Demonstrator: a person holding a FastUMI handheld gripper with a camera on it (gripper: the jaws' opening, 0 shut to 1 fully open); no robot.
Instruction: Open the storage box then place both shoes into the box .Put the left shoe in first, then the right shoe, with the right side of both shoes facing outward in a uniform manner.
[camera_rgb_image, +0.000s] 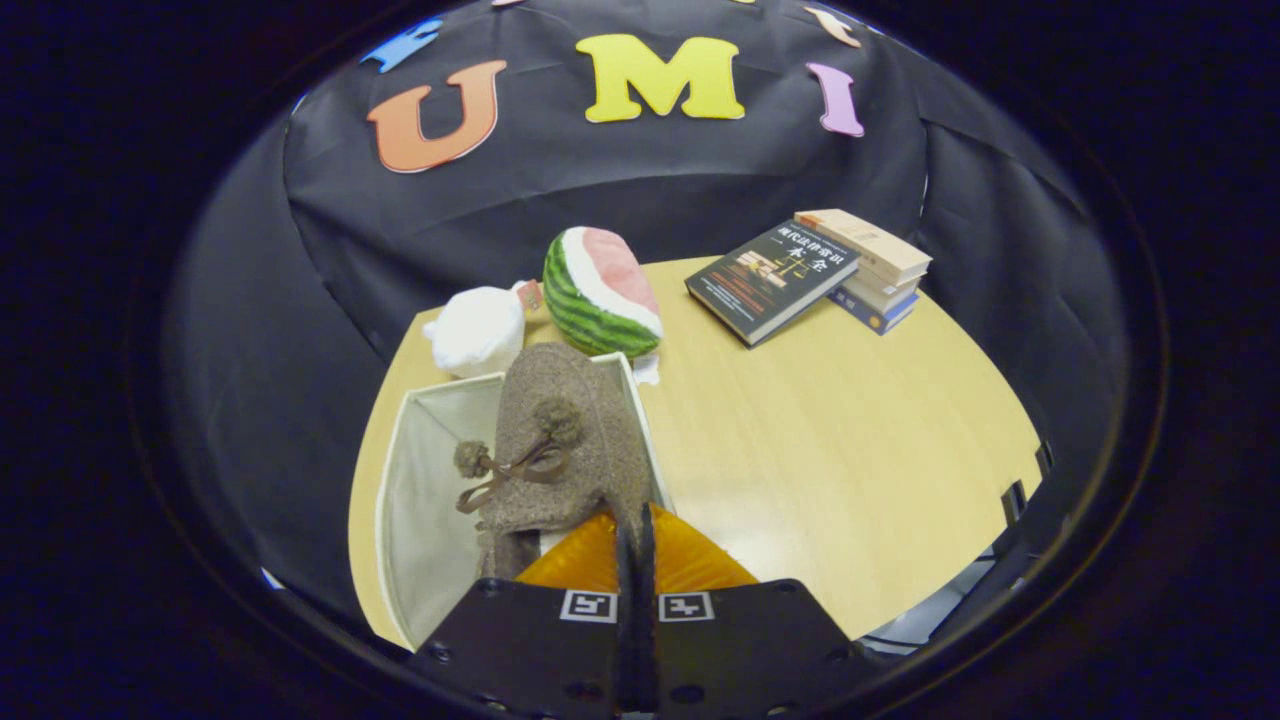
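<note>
The shoe (560, 440), a brown fuzzy slipper-like piece with two pom-poms on a ribbon bow, hangs toe-away just ahead of the gripper (634, 545), directly over the open storage box (425, 500). The fingers are pressed nearly together, clenched on the rim of the shoe's heel, so the shoe is carried by that thin edge alone. Which shoe of the pair this is cannot be told from here.

It looks light and soft: the felt-like upper should flex and sag rather than hold its line, and the toe may swing as it is lowered. The rough fabric gives the fingers good friction, so slipping seems unlikely. The heel collar, where it is held now, is a sensible spot; the bow and pom-poms are loose and would make a poor hold.

The storage box, pale fabric walls standing open, sits at the near left corner of the wooden table (850, 440). Just behind the box lie a white plush toy (478, 330) and a plush watermelon slice (600, 292). Well beyond the box, at the far right, a stack of books (815, 270) rests.
</note>
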